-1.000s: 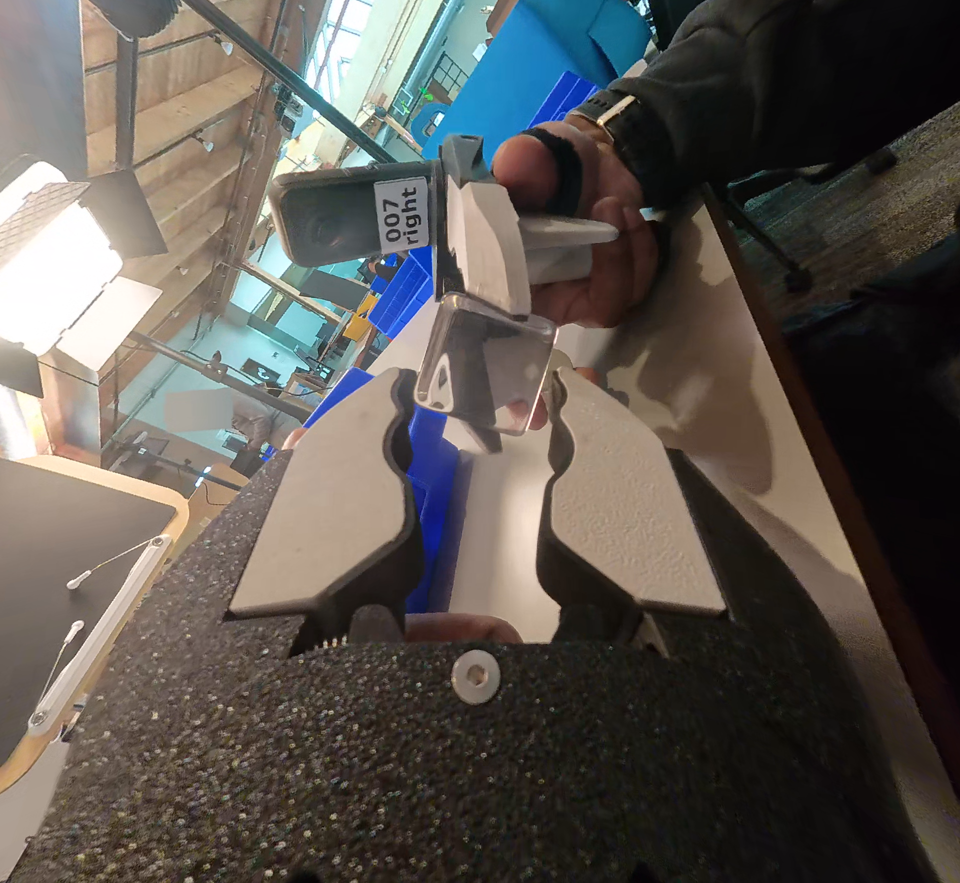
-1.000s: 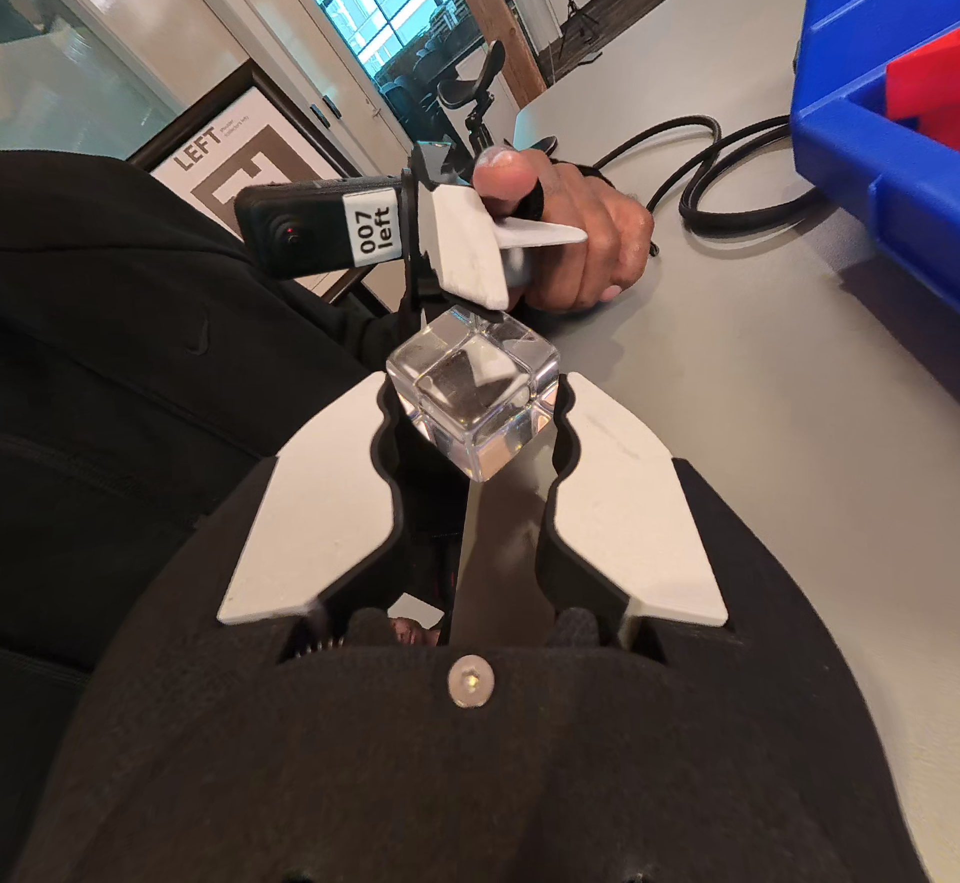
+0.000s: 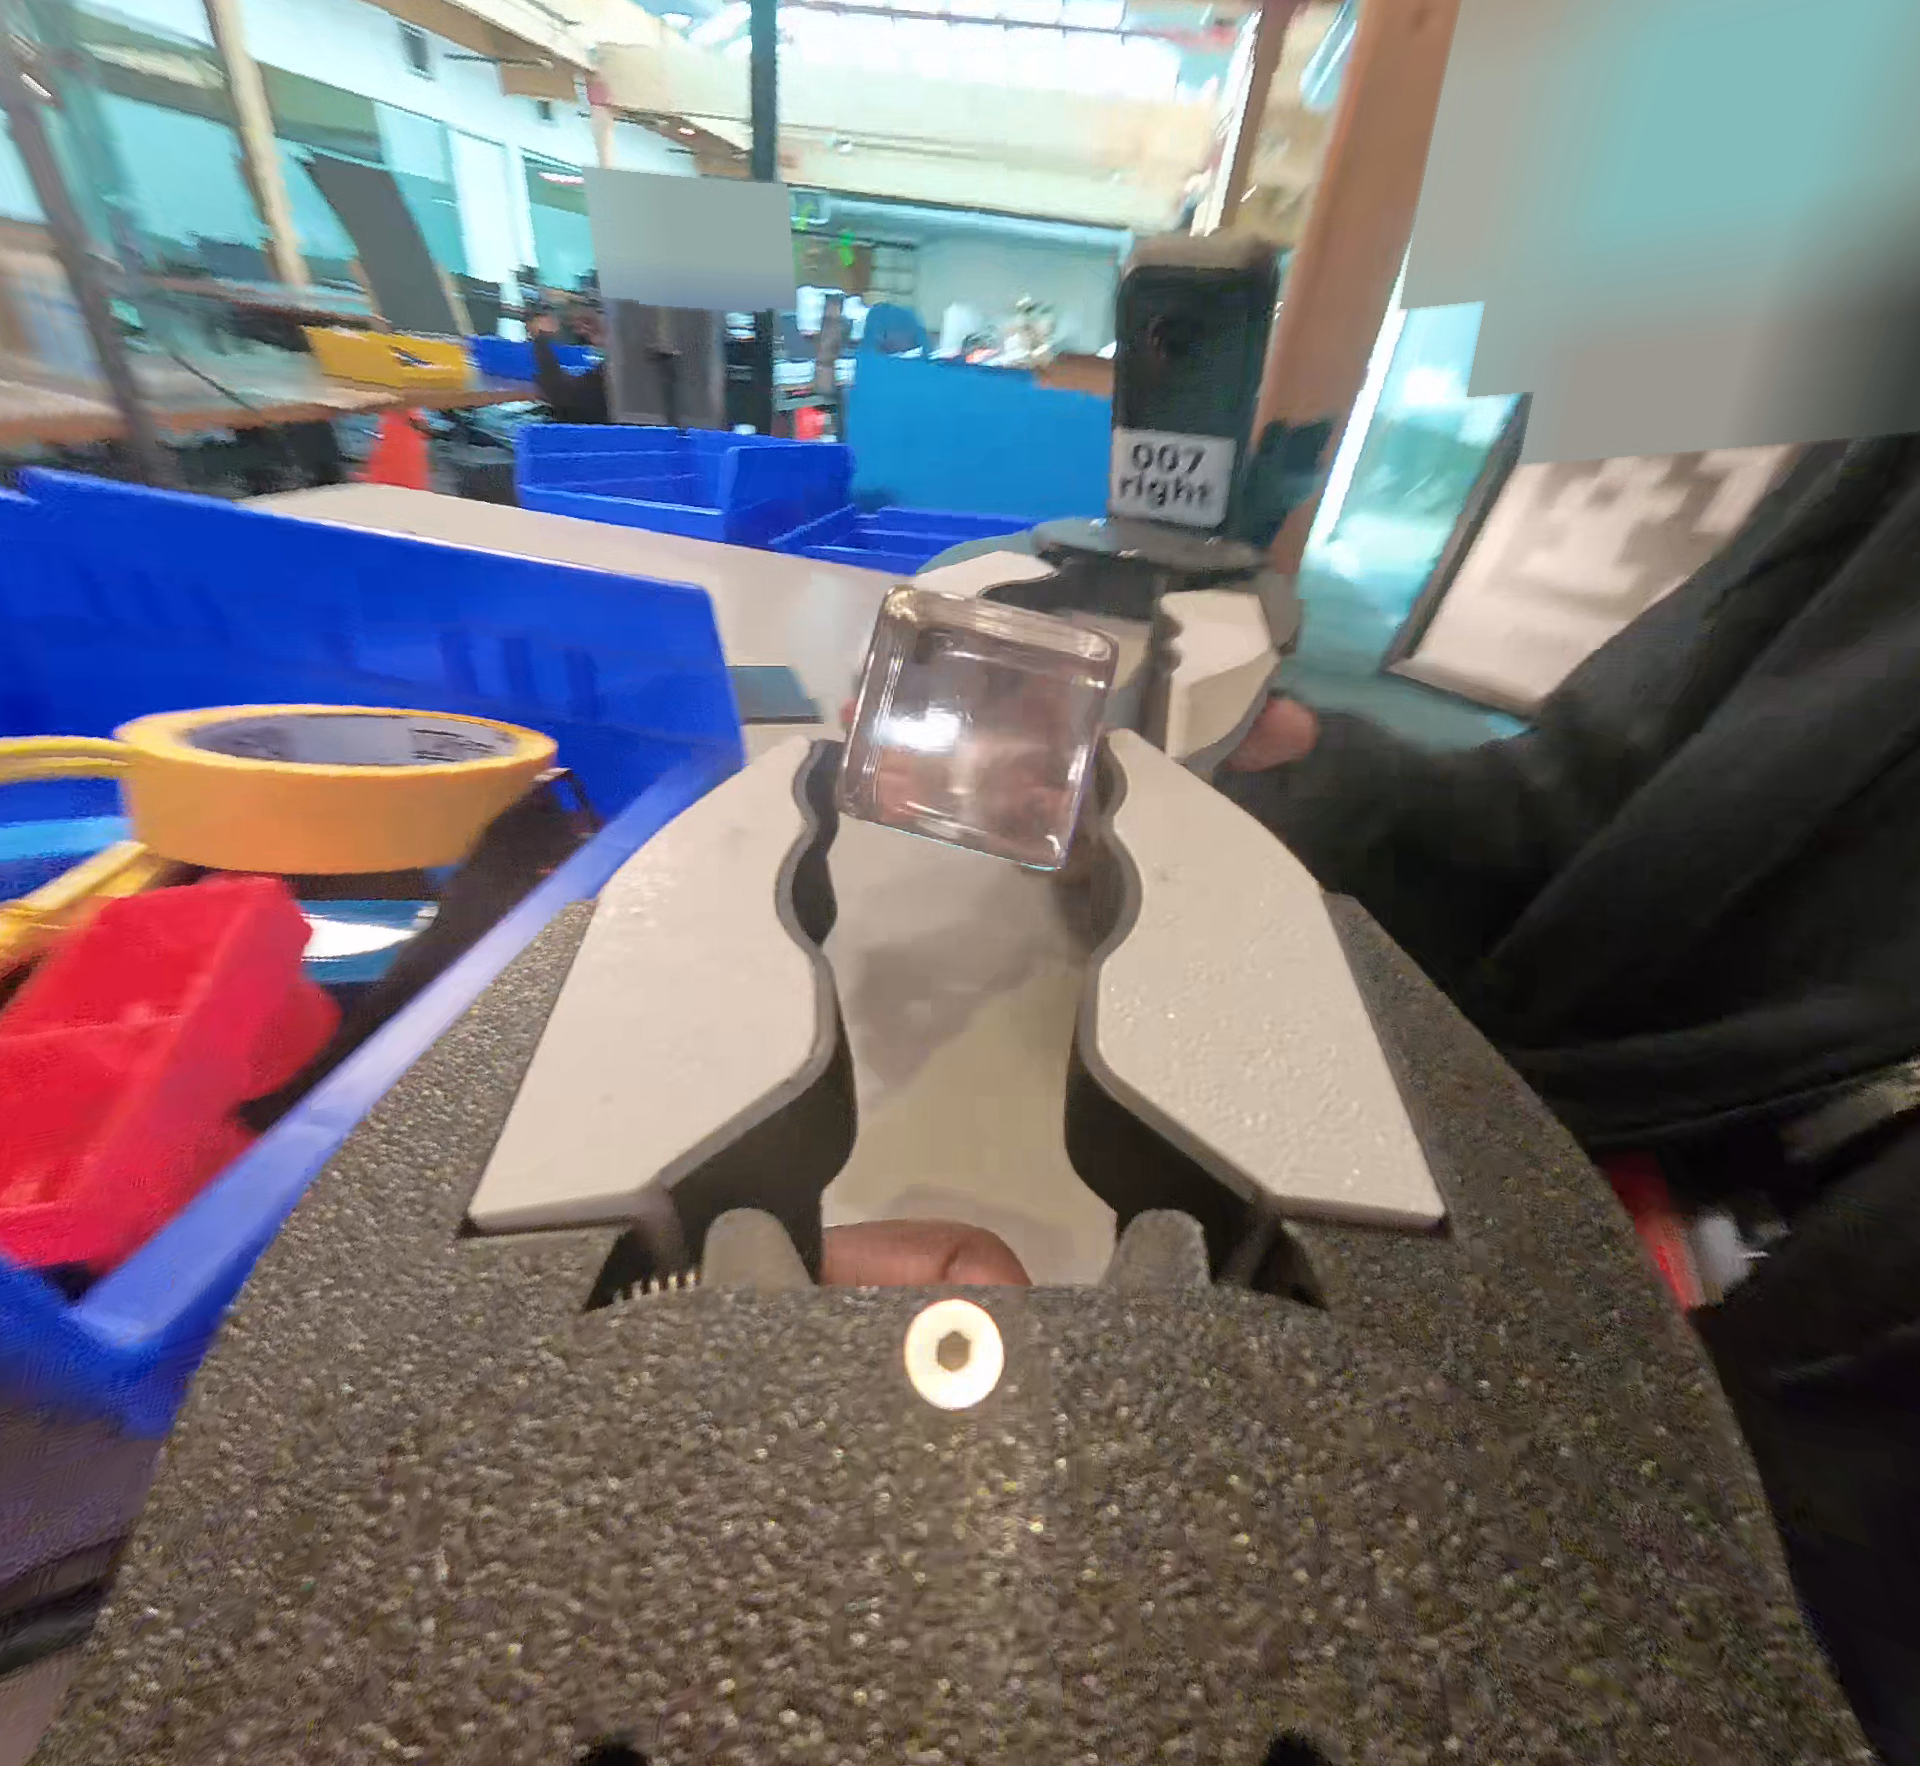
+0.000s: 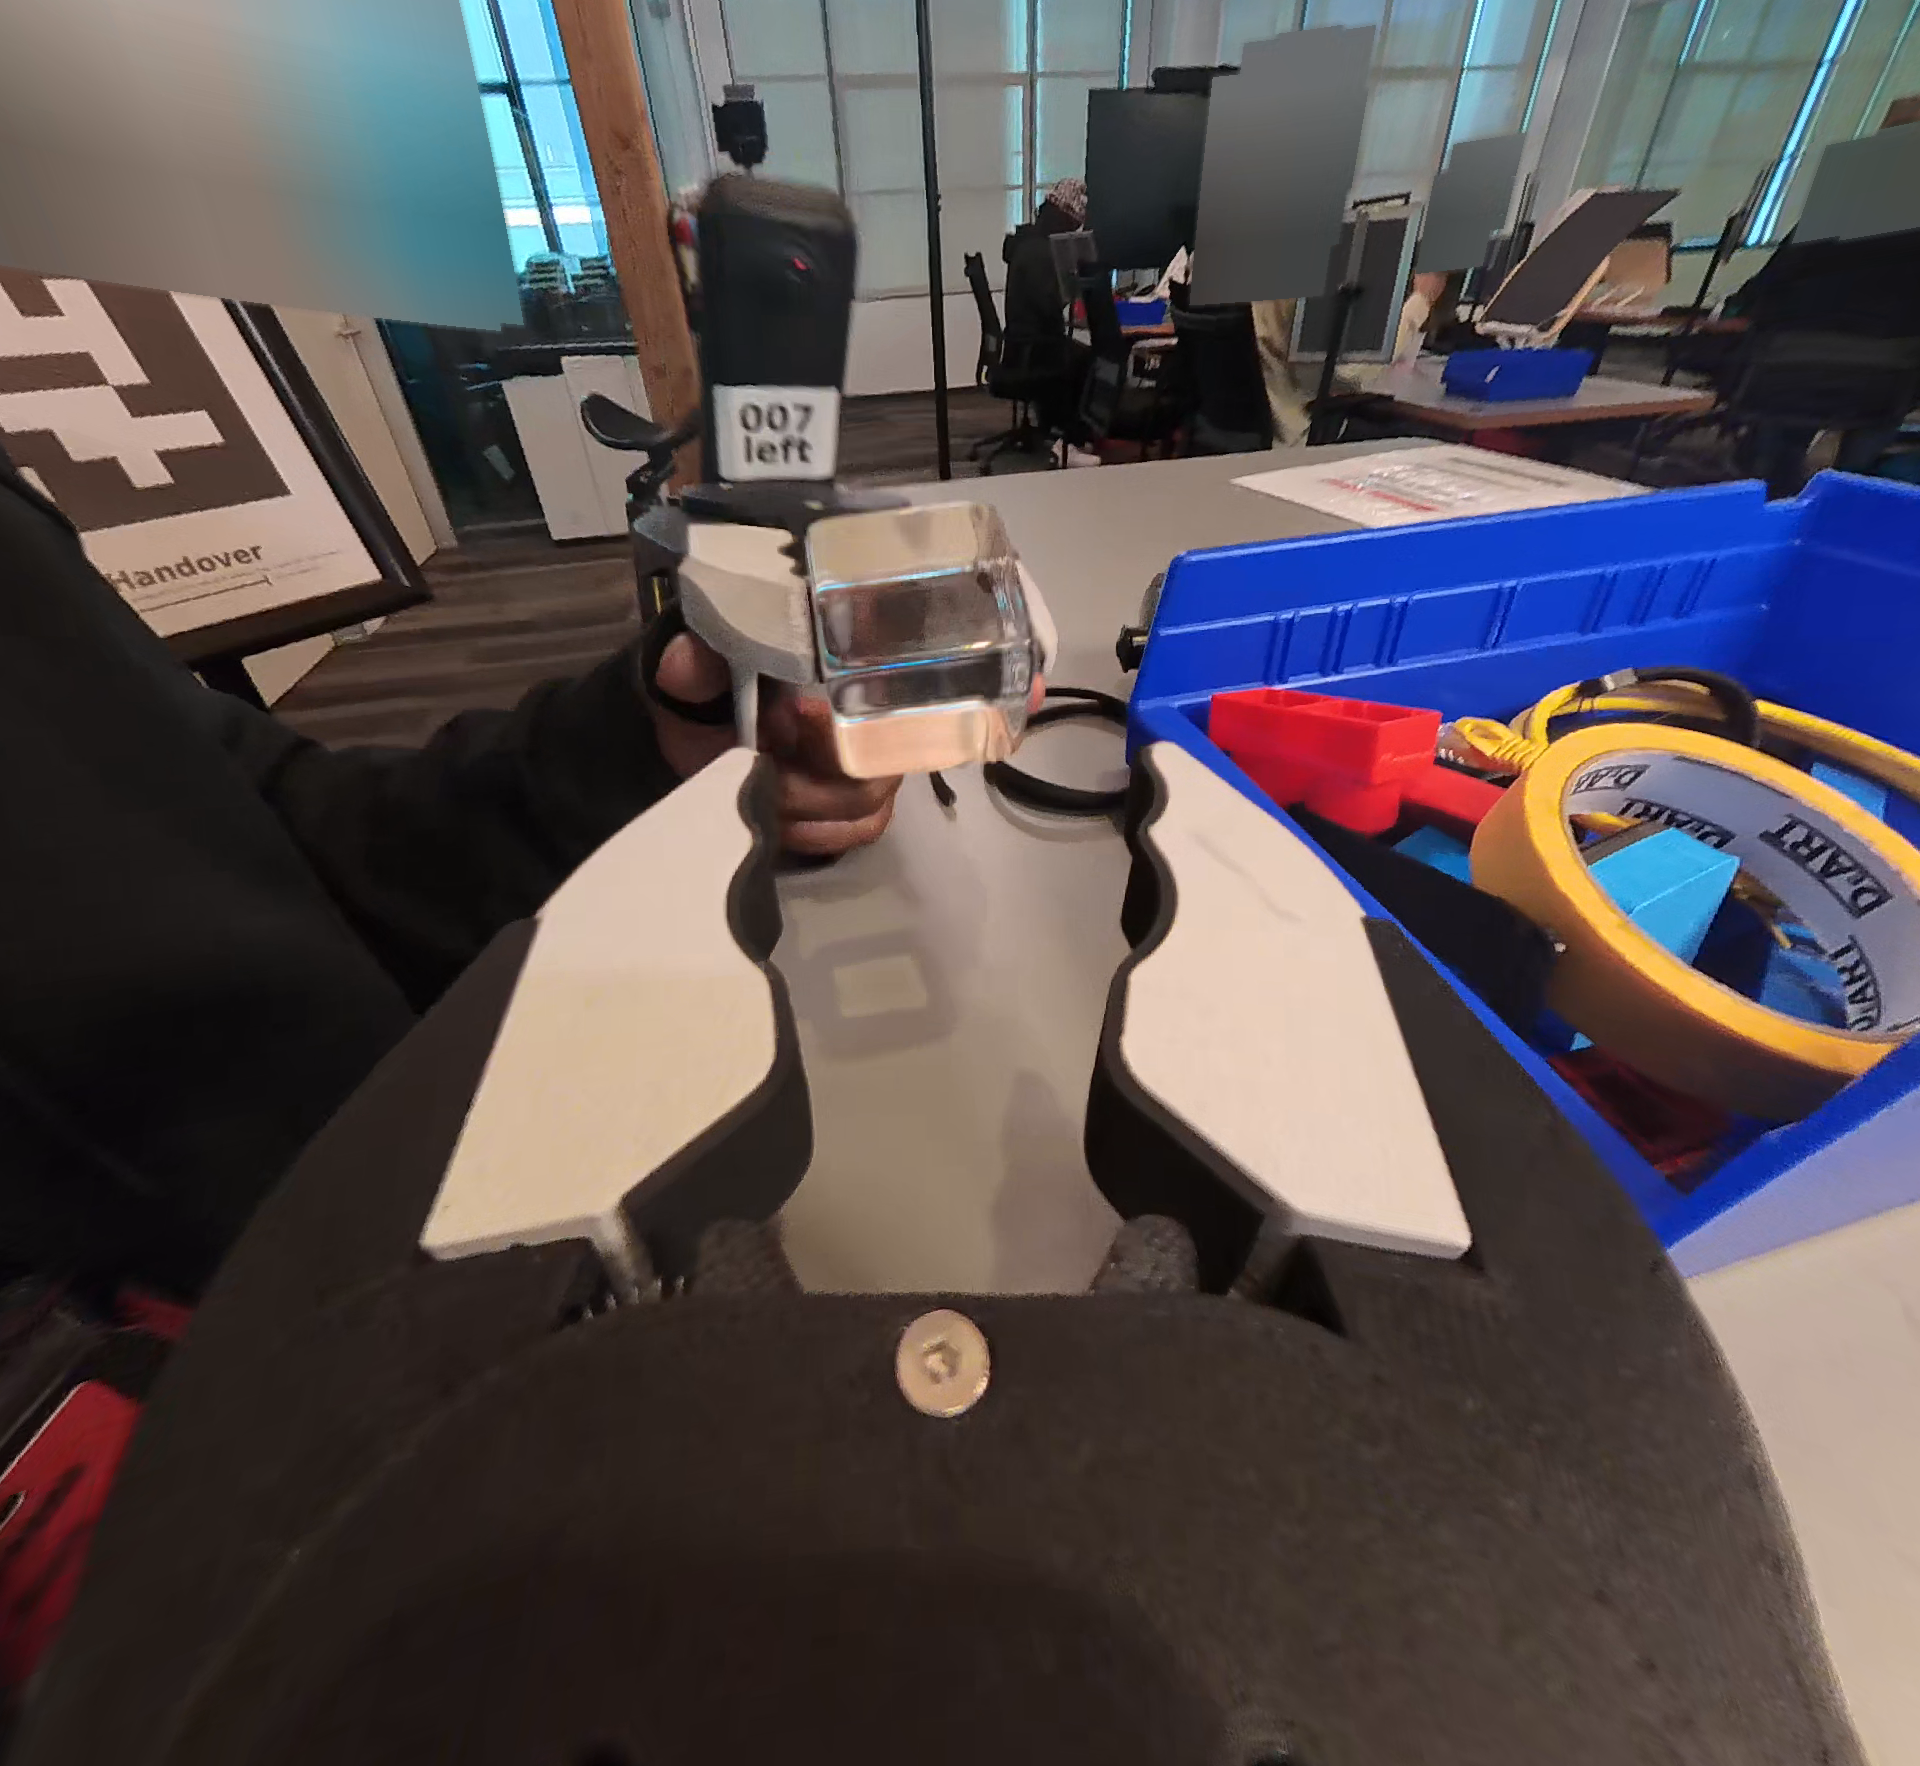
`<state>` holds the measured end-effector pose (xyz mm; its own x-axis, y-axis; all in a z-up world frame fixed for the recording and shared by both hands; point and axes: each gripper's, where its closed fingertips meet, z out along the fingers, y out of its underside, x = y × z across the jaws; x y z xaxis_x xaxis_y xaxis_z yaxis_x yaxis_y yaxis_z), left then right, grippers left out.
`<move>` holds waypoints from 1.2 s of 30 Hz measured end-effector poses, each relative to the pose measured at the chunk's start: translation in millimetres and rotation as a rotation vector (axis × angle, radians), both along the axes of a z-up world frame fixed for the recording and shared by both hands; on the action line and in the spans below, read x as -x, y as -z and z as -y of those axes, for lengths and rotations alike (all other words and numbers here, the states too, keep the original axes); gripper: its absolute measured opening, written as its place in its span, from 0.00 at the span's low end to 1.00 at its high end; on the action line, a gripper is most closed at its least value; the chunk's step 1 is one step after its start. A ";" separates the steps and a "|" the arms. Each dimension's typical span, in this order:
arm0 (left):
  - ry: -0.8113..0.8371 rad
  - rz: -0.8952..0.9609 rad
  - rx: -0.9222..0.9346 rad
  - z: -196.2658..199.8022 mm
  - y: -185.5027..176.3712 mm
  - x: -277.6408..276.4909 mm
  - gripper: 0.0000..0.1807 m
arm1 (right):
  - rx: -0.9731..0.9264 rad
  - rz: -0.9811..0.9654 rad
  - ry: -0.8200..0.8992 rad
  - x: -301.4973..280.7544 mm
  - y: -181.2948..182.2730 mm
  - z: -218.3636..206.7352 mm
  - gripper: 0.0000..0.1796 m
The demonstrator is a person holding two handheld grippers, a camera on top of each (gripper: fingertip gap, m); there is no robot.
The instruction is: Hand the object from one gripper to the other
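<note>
Currently my left gripper (image 3: 961, 771) pinches the clear glass cube (image 3: 977, 729) at its fingertips. Seen from the left wrist, the cube sits tilted, one corner pointing down, wedged between the two grey fingers (image 3: 696, 1020) at their far ends. From the right wrist the same cube (image 4: 914, 636) shows head-on, held up above the grey table (image 4: 1143, 511), with the left gripper's fingers flanking it on either side.

My right gripper (image 4: 940, 781) is spread wide, nothing between its fingers (image 4: 623, 1051); only table surface shows through the gap. Cube is just beyond its fingertips, not touching them as far as I can tell. In the left wrist view the right gripper (image 3: 1132, 604) sits just behind the cube, camera upright on top.

My left hand (image 4: 790, 760) wraps the handle below the cube, black sleeve (image 4: 260, 833) trailing back.

Blue bin (image 4: 1455, 615) on the table to my right side of the right view: yellow tape roll (image 4: 1662, 895), red plastic block (image 4: 1330, 740), small blue blocks inside. Same bin (image 3: 364, 636) appears left in the left wrist view, with tape roll (image 3: 322, 781) and red block (image 3: 145, 1051) blurred. Black cable (image 4: 1049, 781) loops on the table beside the bin.
</note>
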<state>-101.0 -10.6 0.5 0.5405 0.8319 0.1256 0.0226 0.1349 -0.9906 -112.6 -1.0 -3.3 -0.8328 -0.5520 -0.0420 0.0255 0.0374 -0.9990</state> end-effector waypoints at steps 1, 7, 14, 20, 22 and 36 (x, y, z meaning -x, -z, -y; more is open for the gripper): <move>0.036 0.022 -0.058 -2.0 -0.6 -0.5 0.26 | 0.016 0.014 -0.001 0.3 -3.4 -1.0 0.35; 0.119 0.130 -0.185 -9.7 5.5 3.8 0.26 | -0.005 0.074 -0.035 -2.4 -5.8 -3.1 0.34; 0.181 0.166 -0.209 -19.4 8.0 3.5 0.26 | -0.050 0.104 -0.078 -10.0 -2.1 -3.3 0.30; 0.210 0.200 -0.211 -25.2 11.6 3.4 0.26 | -0.092 0.162 -0.148 -14.5 -1.1 -8.0 0.23; 0.211 0.204 -0.216 -25.4 11.9 3.2 0.26 | -0.102 0.184 -0.160 -14.0 -1.5 -8.1 0.23; 0.196 0.166 -0.312 -16.3 4.1 3.7 0.29 | -0.157 0.437 -0.179 3.3 -11.0 -3.8 0.23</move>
